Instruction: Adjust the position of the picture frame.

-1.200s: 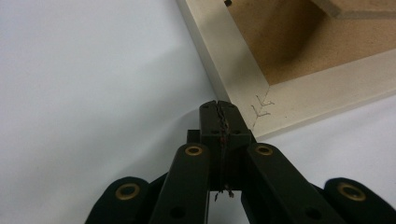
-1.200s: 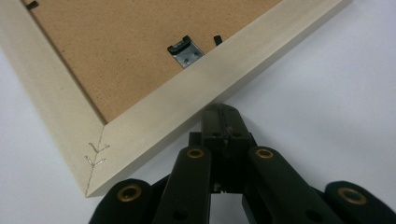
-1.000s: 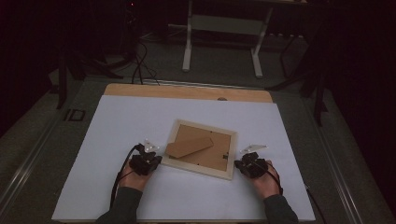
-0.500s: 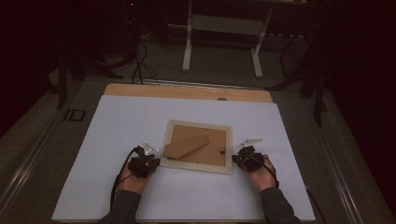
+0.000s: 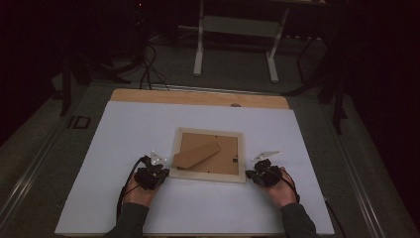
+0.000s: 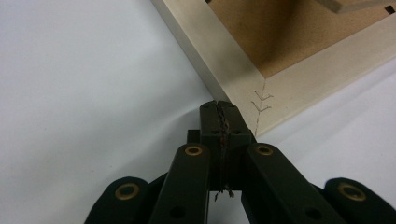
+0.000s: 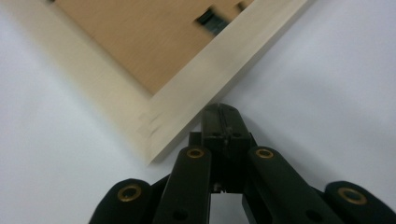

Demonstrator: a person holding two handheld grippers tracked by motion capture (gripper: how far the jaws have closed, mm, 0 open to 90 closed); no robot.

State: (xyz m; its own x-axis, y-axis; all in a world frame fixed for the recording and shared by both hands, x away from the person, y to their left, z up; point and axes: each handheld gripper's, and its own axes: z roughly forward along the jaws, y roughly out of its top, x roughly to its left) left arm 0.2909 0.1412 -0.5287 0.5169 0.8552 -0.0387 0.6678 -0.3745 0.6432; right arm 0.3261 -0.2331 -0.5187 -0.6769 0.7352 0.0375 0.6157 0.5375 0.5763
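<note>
A pale wooden picture frame [image 5: 207, 176] lies face down near the middle of the white table, its brown backing board [image 5: 224, 148] and folded stand [image 5: 195, 154] facing up. My left gripper [image 5: 165, 173] is shut, its tip touching the frame's near left corner. In the left gripper view the closed jaws [image 6: 219, 106] meet the stapled corner joint of the frame [image 6: 219, 60]. My right gripper [image 5: 249, 174] is shut too and rests against the near right corner. In the right gripper view its closed tip [image 7: 220, 111] sits against the frame's outer edge [image 7: 196, 93]. Nothing is held between either pair of jaws.
The white table sheet [image 5: 138, 129] spreads wide around the frame. A bare wooden strip [image 5: 198, 98] runs along its far edge. Beyond it are a dark floor, cables [image 5: 148, 69] and white desk legs [image 5: 199, 49].
The frame has turned from a skewed angle to nearly square with the table's edges. The right hand has shifted a little with its corner; the left hand has stayed put.
</note>
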